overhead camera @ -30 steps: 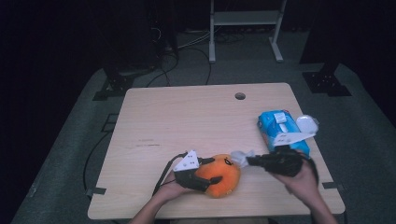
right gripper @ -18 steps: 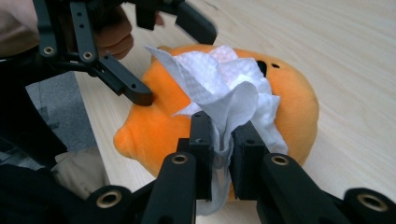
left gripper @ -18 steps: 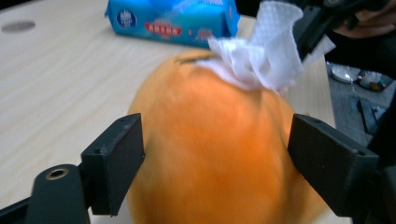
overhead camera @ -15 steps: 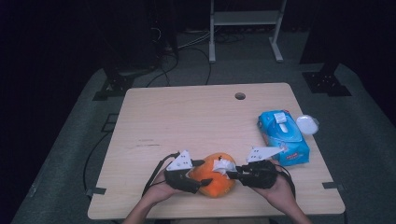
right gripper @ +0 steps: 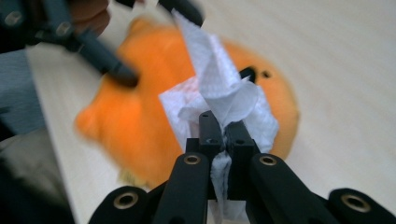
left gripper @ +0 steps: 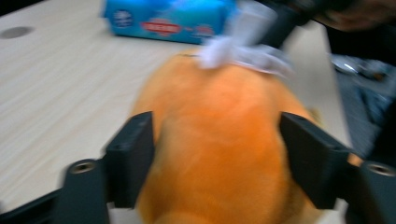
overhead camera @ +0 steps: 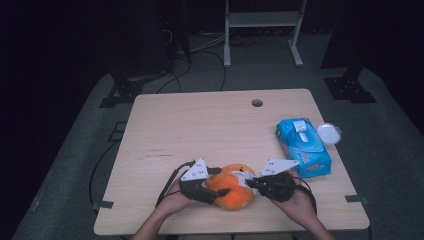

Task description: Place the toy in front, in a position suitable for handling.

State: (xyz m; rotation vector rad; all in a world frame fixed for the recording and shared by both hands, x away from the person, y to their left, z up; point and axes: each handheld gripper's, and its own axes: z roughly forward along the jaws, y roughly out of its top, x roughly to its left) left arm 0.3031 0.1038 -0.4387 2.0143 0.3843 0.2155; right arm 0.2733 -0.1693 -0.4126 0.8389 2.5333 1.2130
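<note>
Grippers, two, hand-held, at the near edge of the pale wooden table (overhead camera: 200, 125). Left gripper (overhead camera: 212, 189): jaws spread wide and pressed against both flanks of the round orange plush toy (overhead camera: 231, 187), clamping it in place. Right gripper (overhead camera: 252, 182): jaws pinched tight on a crumpled white wet wipe (right gripper: 219, 100), which lies against the top of the toy.

Change over the last second: the right gripper has travelled from beside the blue wipe pack to the toy, carrying the wipe; the toy and left gripper have shifted a little leftward along the near edge. Judgement: the fetch is done and wiping of the toy is starting, with the left gripper serving as the brace.

Blue soft plastic pack of wet wipes (overhead camera: 302, 146): near the right edge, well apart from the toy, flap on top. Small round white lid or dish (overhead camera: 329, 133): just beside the pack, overhanging the right edge; what it is cannot be made out.

Open room: bare table across the left half and toward the far edge, broken only by a round cable hole (overhead camera: 257, 103) near the far edge. The toy sits close to the near edge, so strokes are safer directed away from the person.
</note>
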